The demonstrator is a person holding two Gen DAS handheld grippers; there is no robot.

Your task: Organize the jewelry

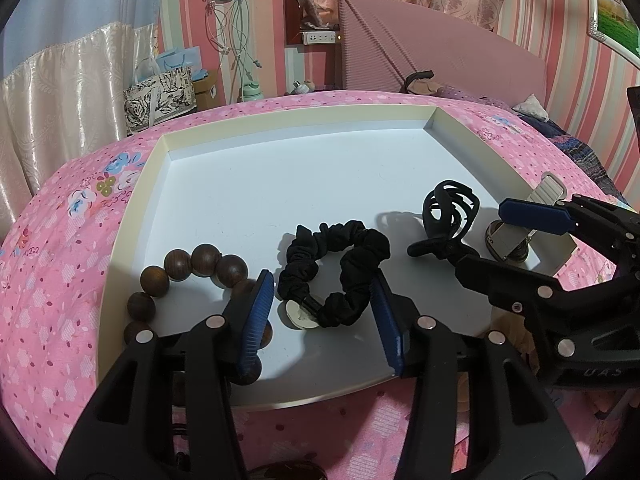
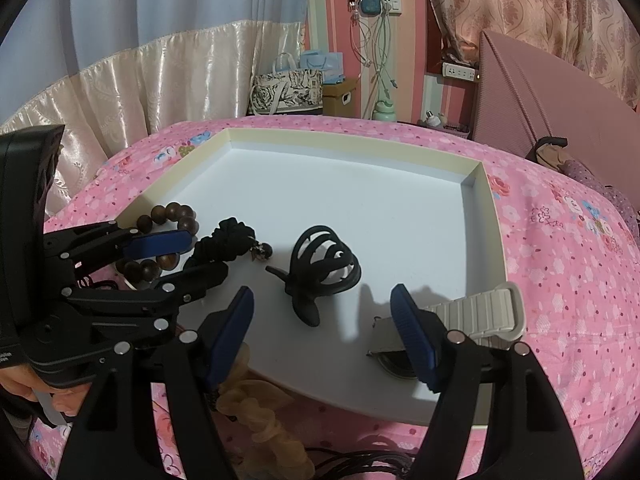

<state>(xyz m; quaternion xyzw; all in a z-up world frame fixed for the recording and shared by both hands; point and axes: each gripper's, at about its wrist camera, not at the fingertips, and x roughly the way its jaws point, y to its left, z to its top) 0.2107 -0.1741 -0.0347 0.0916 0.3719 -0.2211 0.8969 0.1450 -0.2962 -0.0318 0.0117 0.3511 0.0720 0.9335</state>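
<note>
A shallow white tray lies on the pink bedspread; it also shows in the right wrist view. In it lie a brown bead bracelet, a black scrunchie, a black claw hair clip and a watch with a pale band. My left gripper is open, its fingers on either side of the scrunchie's near part. My right gripper is open and empty, low over the tray's near edge, between the claw clip and the watch.
A tan scrunchie lies on the bedspread below the tray's near edge. A pink headboard stands behind. Bags and hanging cables are by the far wall.
</note>
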